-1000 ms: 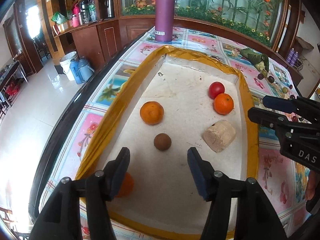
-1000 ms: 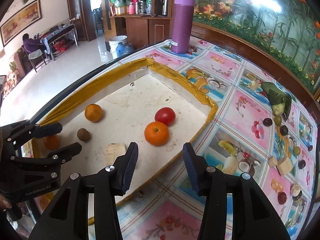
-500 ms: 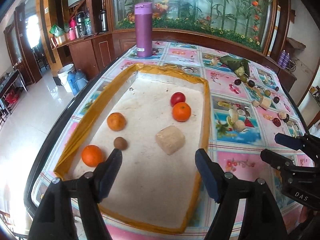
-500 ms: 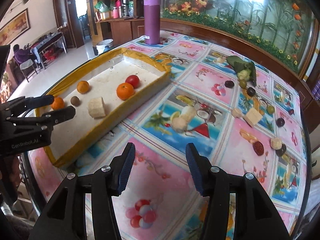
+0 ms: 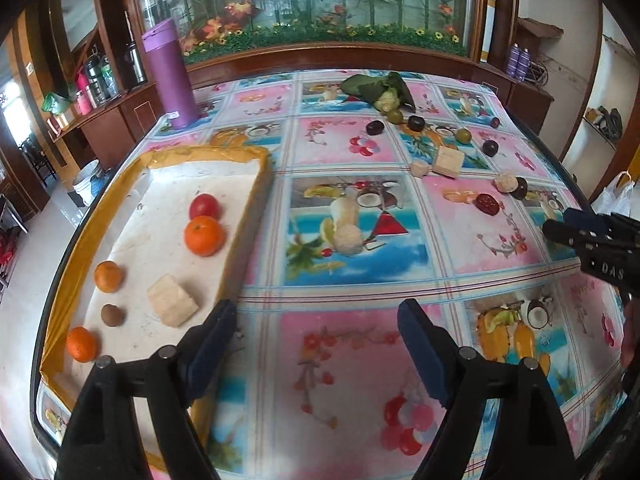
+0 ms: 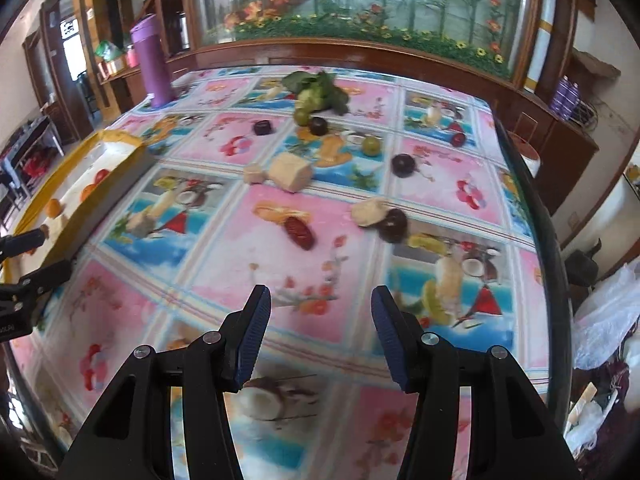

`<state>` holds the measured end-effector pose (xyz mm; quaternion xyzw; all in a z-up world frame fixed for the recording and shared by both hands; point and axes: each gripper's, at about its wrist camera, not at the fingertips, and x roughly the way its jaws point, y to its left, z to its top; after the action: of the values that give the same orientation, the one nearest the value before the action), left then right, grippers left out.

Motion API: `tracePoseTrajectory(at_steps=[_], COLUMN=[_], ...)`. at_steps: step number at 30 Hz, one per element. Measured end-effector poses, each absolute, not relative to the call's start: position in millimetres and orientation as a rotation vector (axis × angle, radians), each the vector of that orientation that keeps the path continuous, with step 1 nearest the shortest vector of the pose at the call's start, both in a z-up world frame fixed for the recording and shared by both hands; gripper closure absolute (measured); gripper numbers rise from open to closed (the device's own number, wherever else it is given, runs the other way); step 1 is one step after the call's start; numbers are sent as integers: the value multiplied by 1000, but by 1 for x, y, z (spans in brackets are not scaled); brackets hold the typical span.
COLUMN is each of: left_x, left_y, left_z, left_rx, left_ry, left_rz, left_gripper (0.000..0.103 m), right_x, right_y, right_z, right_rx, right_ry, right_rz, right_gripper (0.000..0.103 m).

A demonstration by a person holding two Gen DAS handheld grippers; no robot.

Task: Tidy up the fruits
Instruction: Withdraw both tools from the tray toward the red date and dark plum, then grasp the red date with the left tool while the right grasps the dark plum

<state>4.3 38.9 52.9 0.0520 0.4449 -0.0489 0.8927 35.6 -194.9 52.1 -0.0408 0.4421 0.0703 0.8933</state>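
Heading out from the tray (image 5: 256, 184) with both empty: left gripper (image 5: 316, 344) just been widening, right gripper (image 6: 318, 336) apart. Lining up squarely over one loose fruit, like the dark red one (image 6: 299, 232), before closing.

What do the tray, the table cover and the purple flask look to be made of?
Tray: seemingly white foam, matte and scuffed, its rim wrapped in glossy yellow-brown tape. Table cover: probably wipeable plastic or oilcloth, printed with fruit and flowers, faintly shiny. Purple flask: smooth satin finish; metal or plastic, cannot tell which.
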Motion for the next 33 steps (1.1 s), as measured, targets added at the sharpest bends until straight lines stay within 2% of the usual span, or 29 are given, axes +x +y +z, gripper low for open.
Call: tracePoseTrajectory(at_steps=[6,14,17,18,19,33], left_x=[15,32,42,46,50,99], left_y=[8,-21,-32,-37,-43,-115], left_z=[46,41,40,40,40,24], left_rx=[146,175,167,165,162,49], left_ry=[958,984,991,991,991,984], left_rz=[-119,-128,-139,-148,-158,-271], left_gripper=[18,18,18,18,18,18], right_x=[75,115,119,119,119,92], right_y=[-243,-244,-245,-246,-248,-274], right_z=[35,17,15,15,16,28], right_rx=[-64,-80,-79,-78,-75,-22], right_ry=[947,949,934,935,933,905], right_rz=[126,244,275,282,291,288], right_gripper=[51,51,67,75,77,78])
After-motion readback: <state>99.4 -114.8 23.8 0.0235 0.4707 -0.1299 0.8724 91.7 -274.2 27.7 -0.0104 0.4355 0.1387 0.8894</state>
